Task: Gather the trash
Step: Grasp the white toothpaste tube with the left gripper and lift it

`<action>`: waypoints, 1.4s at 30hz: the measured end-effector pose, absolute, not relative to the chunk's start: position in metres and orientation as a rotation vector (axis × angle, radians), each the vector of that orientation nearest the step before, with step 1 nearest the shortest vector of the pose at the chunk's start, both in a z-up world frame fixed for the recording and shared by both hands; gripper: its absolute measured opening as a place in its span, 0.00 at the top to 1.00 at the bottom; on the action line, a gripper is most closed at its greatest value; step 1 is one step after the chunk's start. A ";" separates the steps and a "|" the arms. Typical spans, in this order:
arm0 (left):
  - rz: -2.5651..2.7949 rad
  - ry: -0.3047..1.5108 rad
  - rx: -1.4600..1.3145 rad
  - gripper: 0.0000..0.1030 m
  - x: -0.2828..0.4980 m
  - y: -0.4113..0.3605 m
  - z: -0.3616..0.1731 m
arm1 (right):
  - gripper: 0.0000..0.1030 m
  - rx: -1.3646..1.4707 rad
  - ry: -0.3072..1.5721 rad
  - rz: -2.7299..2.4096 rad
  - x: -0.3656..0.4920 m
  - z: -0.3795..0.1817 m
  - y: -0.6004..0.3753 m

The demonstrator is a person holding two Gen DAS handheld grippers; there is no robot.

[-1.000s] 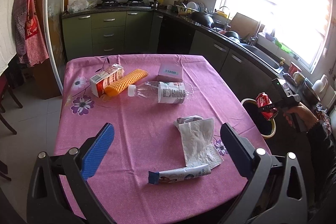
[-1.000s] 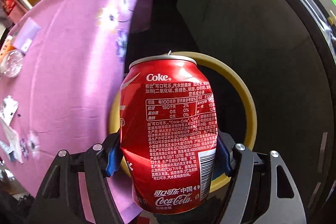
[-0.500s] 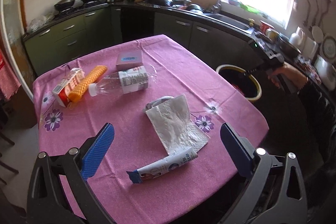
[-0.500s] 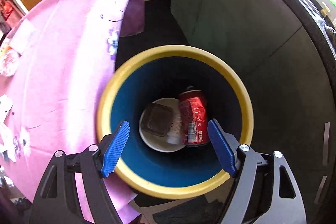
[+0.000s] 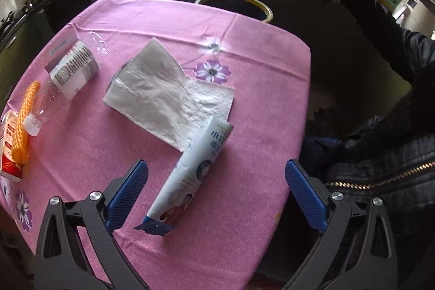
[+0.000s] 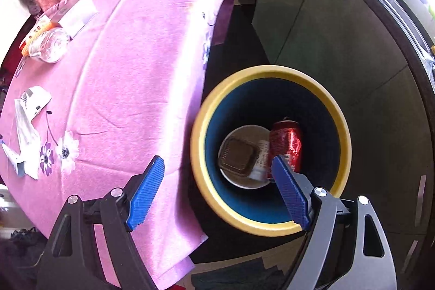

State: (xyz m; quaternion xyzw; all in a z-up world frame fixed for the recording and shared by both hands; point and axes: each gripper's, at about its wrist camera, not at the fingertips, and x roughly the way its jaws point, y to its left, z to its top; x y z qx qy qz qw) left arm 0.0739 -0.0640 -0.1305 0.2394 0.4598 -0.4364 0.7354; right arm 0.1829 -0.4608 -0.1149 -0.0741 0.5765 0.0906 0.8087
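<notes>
Two hand-held grippers: both show spread blue pads with nothing between them.
Left hand-held gripper (image 5: 216, 193): hangs over the near part of the bench (image 5: 252, 208), its jaws wide apart on either side of the tube.
Right hand-held gripper (image 6: 217, 192): held above the gap between the bench edge and the bin, jaws apart, its right pad (image 6: 291, 195) over the bin's opening.
Bin (image 6: 337, 127): round, with a yellow rim and a dark blue inside, on the floor just beside the bench.
Can (image 6: 288, 143): red, lying inside the bin against a white bowl (image 6: 244, 129) that holds a dark square container (image 6: 238, 156).
Tube (image 5: 194, 171): white with a blue end, flat on the pink cloth, its top end resting on the napkin.
Napkin (image 5: 160, 94): crumpled, white, near the middle of the bench.
Bottle (image 5: 68, 72): clear plastic with a white label and a white cap, on its side at the left.
Orange mesh (image 5: 24, 121): lies beside the bottle's cap, touching a red and white carton (image 5: 9, 151) at the bench's left edge.
Small box (image 6: 77, 14): pale, at the far end, just beside the bottle's base.
</notes>
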 end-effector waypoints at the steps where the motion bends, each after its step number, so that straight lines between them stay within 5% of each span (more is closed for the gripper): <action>1: -0.961 1.021 0.553 0.07 0.074 -0.065 -0.135 | 0.22 -0.163 1.234 0.198 0.182 -0.115 -0.457; 6: -0.959 1.056 0.598 0.10 0.080 -0.066 -0.147 | 0.22 -0.172 1.243 0.216 0.183 -0.120 -0.448; 10: -0.942 1.080 0.596 0.37 0.088 -0.067 -0.154 | 0.22 -0.172 1.249 0.228 0.187 -0.126 -0.446; 16: -0.910 1.072 0.621 0.49 0.094 -0.069 -0.158 | 0.22 -0.165 1.247 0.237 0.185 -0.128 -0.446; 21: -0.890 1.061 0.635 0.77 0.093 -0.068 -0.153 | 0.22 -0.160 1.244 0.246 0.183 -0.128 -0.447; 35: -0.837 1.016 0.576 0.83 0.078 -0.069 -0.116 | 0.22 -0.100 1.219 0.245 0.165 -0.128 -0.463; 42: -0.919 0.939 0.604 0.83 0.087 -0.131 -0.078 | 0.22 -0.031 1.167 0.211 0.139 -0.116 -0.495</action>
